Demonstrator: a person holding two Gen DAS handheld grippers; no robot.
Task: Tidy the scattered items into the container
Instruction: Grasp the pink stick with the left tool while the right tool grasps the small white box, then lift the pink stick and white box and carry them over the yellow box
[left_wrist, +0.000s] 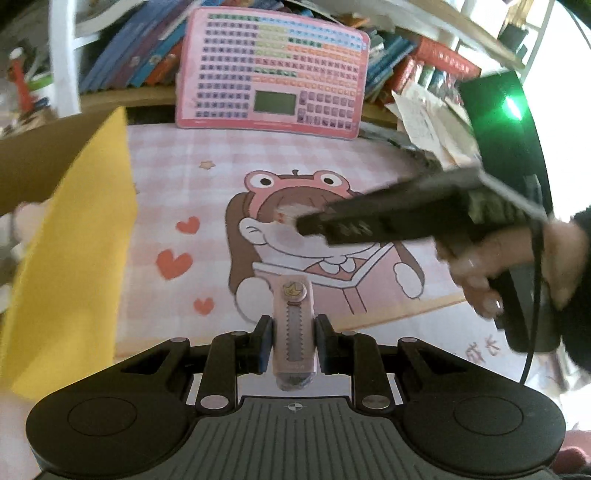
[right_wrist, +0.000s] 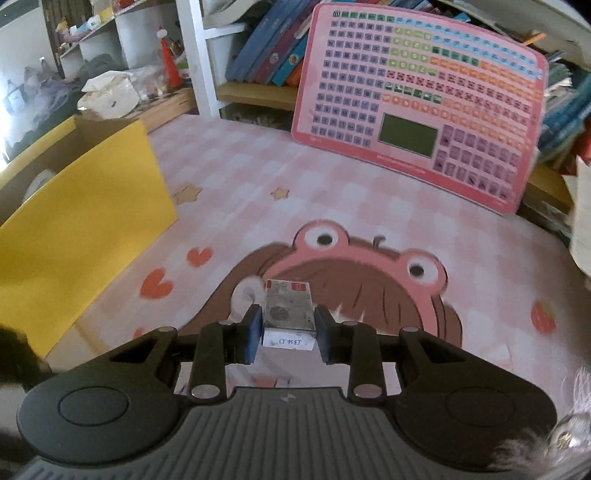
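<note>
Pink cartoon mat on the table (right_wrist: 258, 177), yellow box (right_wrist: 85, 206) at left. We see left tool (left_wrist: 293, 341) pinching a stiff, light pink cutter (left_wrist: 293, 321) mid-body, right tool (right_wrist: 287, 334) pinching a small rigid staple box (right_wrist: 288, 314) by its sides; both slip-prone

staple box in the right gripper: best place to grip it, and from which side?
Grip the staple box across its two long side faces, coming along its length from the labelled end. Those faces are flat and parallel; the right gripper is already shut on them.

Black hand-held gripper (left_wrist: 293, 341), blue pads (left_wrist: 266, 345)
</note>
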